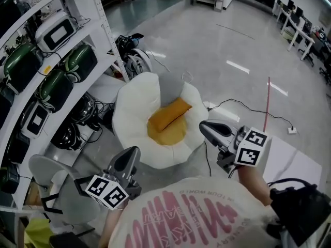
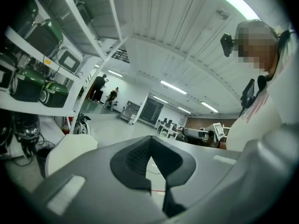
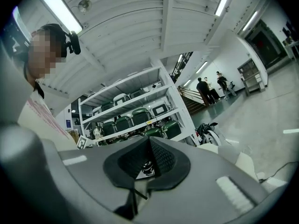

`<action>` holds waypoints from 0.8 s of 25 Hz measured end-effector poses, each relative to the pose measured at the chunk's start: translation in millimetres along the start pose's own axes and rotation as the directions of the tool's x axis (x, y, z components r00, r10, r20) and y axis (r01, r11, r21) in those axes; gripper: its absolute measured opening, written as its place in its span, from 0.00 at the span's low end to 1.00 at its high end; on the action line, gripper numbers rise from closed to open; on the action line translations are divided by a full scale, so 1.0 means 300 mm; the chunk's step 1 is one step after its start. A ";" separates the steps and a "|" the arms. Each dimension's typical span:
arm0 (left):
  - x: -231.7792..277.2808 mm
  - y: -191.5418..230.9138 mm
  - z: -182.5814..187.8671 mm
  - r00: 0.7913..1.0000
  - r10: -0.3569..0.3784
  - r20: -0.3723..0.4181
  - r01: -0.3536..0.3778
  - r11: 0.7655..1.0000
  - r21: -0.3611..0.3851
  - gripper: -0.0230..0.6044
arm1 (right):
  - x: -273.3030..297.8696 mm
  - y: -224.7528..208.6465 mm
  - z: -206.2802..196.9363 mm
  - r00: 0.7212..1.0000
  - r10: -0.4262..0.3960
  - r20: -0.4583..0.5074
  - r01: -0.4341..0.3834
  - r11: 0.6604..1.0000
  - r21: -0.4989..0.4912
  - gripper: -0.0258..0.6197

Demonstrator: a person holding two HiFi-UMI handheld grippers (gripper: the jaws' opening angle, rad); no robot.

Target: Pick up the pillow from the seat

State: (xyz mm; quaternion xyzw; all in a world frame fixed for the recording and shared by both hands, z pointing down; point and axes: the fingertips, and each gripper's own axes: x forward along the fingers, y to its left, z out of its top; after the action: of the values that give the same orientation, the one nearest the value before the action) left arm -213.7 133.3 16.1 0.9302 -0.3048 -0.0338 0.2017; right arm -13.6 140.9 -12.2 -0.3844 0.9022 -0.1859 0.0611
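An orange pillow (image 1: 171,113) lies across the yellow middle of a white, egg-shaped floor seat (image 1: 132,107) in the head view. My left gripper (image 1: 135,151) hangs at the seat's near left edge, jaws shut and empty. At the seat's near right edge my right gripper (image 1: 202,124) is also shut with nothing in it. Both point level toward the seat, short of the pillow. The left gripper view shows its closed jaws (image 2: 149,155) with a white part of the seat (image 2: 70,148) to the left. In the right gripper view the closed jaws (image 3: 150,160) face the shelves.
A white shelf rack (image 1: 98,30) with green and black devices (image 1: 57,81) stands left of the seat. Cables (image 1: 243,105) and a red rod (image 1: 267,102) lie on the floor to the right, by a white board (image 1: 289,159). A grey chair (image 1: 46,169) is lower left.
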 end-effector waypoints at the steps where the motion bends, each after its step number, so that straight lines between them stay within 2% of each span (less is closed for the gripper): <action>1: 0.010 0.017 0.001 1.000 0.000 -0.003 0.000 1.000 -0.022 0.06 | 0.010 -0.014 -0.004 1.000 -0.011 0.001 0.011 1.000 0.016 0.05; 7: 0.079 0.080 -0.045 1.000 -0.025 -0.006 0.025 0.996 -0.083 0.06 | 0.051 -0.108 -0.066 0.998 -0.053 -0.014 0.054 0.995 0.083 0.05; 10: 0.116 0.085 -0.082 0.999 -0.030 -0.033 0.027 0.996 -0.083 0.06 | 0.071 -0.149 -0.098 0.997 -0.055 -0.046 0.060 0.992 0.110 0.05; 15: 0.192 0.108 -0.157 0.995 -0.009 -0.100 0.002 0.998 -0.070 0.06 | 0.137 -0.247 -0.121 0.995 -0.026 -0.099 0.037 0.993 0.113 0.05; 20: 0.347 0.133 -0.249 0.989 0.033 -0.147 -0.053 0.990 -0.130 0.06 | 0.162 -0.419 -0.180 0.982 0.028 -0.189 0.007 0.984 0.179 0.05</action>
State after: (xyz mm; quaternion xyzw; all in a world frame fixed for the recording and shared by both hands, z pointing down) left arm -137.4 70.1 106.5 0.9079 -0.3063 0.0177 0.2858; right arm 23.3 41.8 87.3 -0.3530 0.8856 -0.3018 0.0096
